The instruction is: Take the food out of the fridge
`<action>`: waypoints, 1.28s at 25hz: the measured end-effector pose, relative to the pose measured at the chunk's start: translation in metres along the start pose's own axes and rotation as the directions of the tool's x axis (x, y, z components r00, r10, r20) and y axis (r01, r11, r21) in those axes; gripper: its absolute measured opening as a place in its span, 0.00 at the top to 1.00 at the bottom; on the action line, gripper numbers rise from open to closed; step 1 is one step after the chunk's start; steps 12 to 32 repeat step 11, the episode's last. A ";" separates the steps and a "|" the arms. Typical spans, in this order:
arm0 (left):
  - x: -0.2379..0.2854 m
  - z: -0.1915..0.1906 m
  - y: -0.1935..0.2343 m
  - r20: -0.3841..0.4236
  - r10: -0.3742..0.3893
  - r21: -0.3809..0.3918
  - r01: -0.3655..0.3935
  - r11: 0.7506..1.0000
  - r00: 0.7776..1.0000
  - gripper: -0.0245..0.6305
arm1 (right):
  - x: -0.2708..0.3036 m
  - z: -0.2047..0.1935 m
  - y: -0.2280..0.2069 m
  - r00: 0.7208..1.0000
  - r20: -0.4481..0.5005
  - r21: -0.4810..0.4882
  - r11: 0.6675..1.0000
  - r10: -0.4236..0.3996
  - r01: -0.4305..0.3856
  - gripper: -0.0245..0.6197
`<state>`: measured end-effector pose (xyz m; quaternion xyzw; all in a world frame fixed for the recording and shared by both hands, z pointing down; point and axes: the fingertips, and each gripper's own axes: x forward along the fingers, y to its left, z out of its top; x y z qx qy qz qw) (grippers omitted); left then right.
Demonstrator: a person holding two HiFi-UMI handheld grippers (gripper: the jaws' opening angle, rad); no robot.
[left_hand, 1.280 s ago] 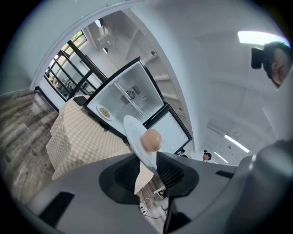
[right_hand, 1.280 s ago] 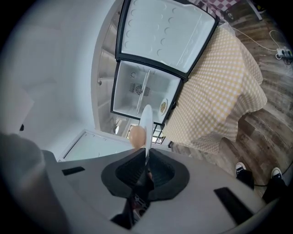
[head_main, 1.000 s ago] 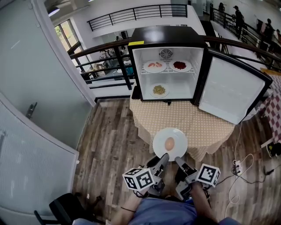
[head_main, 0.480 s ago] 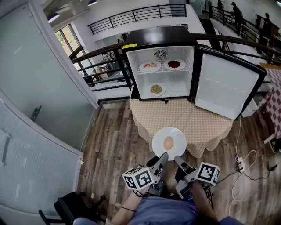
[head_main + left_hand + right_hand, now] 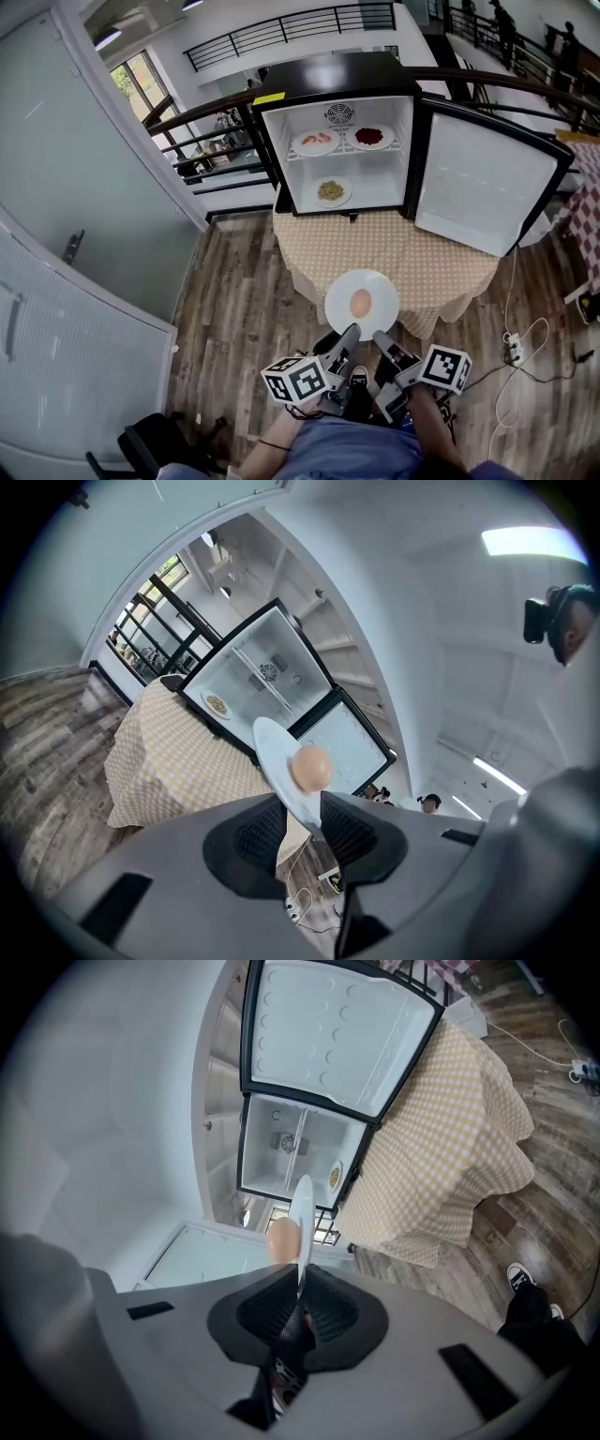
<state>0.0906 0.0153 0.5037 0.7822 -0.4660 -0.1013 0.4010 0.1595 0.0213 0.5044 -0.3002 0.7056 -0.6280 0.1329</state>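
Left gripper (image 5: 349,336) and right gripper (image 5: 380,341) each had jaws clamped on the near rim of the white plate (image 5: 339,292), egg-like food (image 5: 361,304) mid-plate just beyond the tips, plate held at the desk (image 5: 422,253) edge (fridge (image 5: 337,75) open behind).

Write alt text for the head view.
The left gripper and right gripper grip the near rim of a white plate carrying an egg, before a checked-cloth table. On it, an open mini fridge holds three more plates of food.
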 end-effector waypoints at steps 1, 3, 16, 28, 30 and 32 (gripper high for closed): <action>0.005 0.002 0.002 -0.001 -0.003 0.003 0.003 1.000 1.000 0.78 | 0.002 0.004 -0.002 1.000 0.002 -0.004 1.000 -0.009 0.009 0.92; 0.015 0.005 0.006 -0.009 -0.008 0.007 0.008 1.000 1.000 0.78 | 0.009 0.013 -0.005 1.000 0.007 -0.010 1.000 -0.020 0.020 0.92; 0.057 0.026 0.018 -0.023 -0.023 -0.009 0.022 1.000 0.999 0.78 | 0.035 0.053 -0.008 0.999 0.019 -0.014 0.999 -0.031 0.031 0.92; 0.057 0.026 0.018 -0.023 -0.023 -0.009 0.022 1.000 0.999 0.78 | 0.035 0.053 -0.008 0.999 0.019 -0.014 0.999 -0.031 0.031 0.92; 0.057 0.026 0.018 -0.023 -0.023 -0.009 0.022 1.000 0.999 0.78 | 0.035 0.053 -0.008 0.999 0.019 -0.014 0.999 -0.031 0.031 0.92; 0.057 0.026 0.018 -0.023 -0.023 -0.009 0.022 1.000 0.999 0.78 | 0.035 0.053 -0.008 0.999 0.019 -0.014 0.999 -0.031 0.031 0.92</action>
